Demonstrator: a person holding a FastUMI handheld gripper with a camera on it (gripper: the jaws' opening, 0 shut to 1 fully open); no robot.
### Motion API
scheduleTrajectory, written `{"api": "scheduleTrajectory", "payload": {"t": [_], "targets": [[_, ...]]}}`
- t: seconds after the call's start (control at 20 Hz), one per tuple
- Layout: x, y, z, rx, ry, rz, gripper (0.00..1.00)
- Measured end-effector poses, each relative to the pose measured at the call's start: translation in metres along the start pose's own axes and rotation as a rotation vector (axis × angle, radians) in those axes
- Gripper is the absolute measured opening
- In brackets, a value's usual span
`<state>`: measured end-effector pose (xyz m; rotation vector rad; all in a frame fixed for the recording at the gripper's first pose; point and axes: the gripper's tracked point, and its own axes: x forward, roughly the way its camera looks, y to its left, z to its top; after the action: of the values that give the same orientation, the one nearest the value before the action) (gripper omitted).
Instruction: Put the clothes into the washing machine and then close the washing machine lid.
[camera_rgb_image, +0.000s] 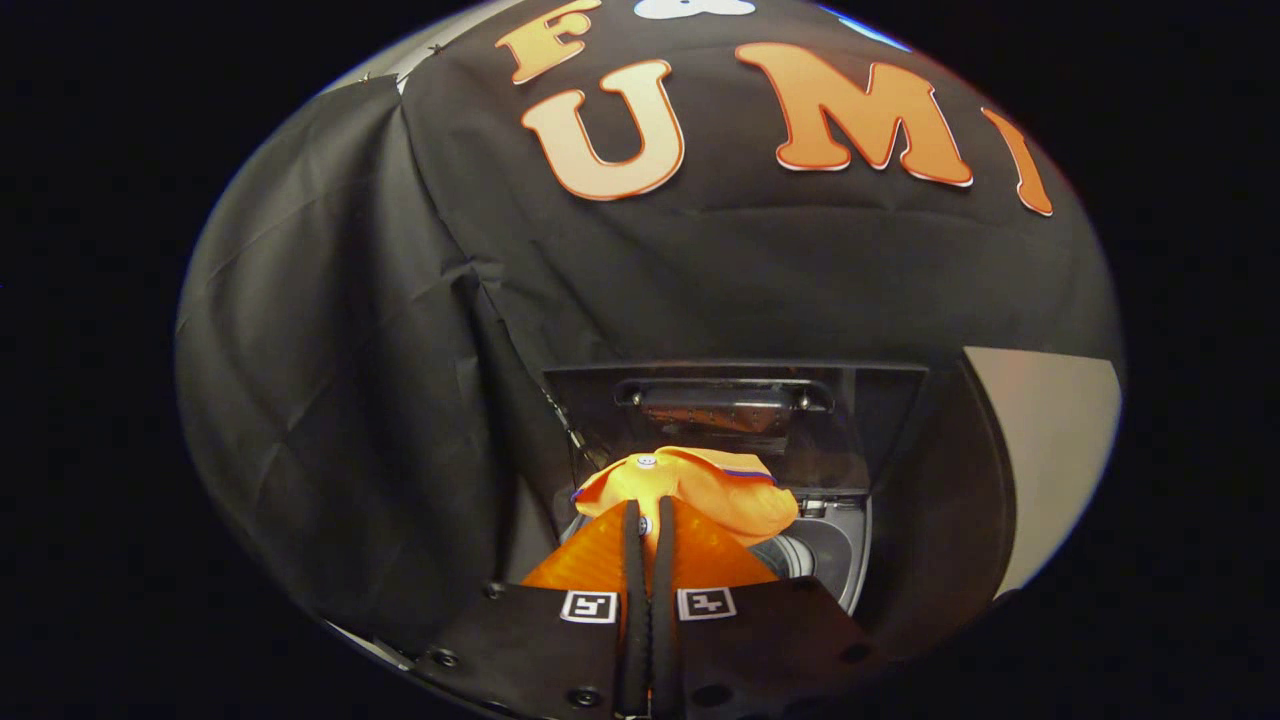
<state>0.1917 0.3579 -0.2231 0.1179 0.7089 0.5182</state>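
Note:
My gripper (647, 515) is shut on an orange garment (700, 490) with a thin blue trim, which bunches just ahead of the fingertips. The cloth hangs over the round drum opening (815, 555) of a top-loading washing machine. The machine's dark glass lid (740, 410) stands raised upright behind the garment, with a handle recess near its top edge. How far the garment reaches down into the drum is hidden by the fingers.
Black cloth walls close in at the back and left of the machine. A pale panel (1050, 440) stands to the right, beyond the machine's dark side.

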Motion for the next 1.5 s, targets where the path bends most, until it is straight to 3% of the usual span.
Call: {"api": "scheduleTrajectory", "payload": {"t": [0.55,1.1,1.5], "targets": [[0.099,-0.036,-0.067,0.011,0.139,-0.002,0.09],[0.155,-0.057,-0.14,0.138,0.217,-0.077,0.08],[0.189,-0.083,-0.19,0.153,0.313,-0.172,0.09]]}}
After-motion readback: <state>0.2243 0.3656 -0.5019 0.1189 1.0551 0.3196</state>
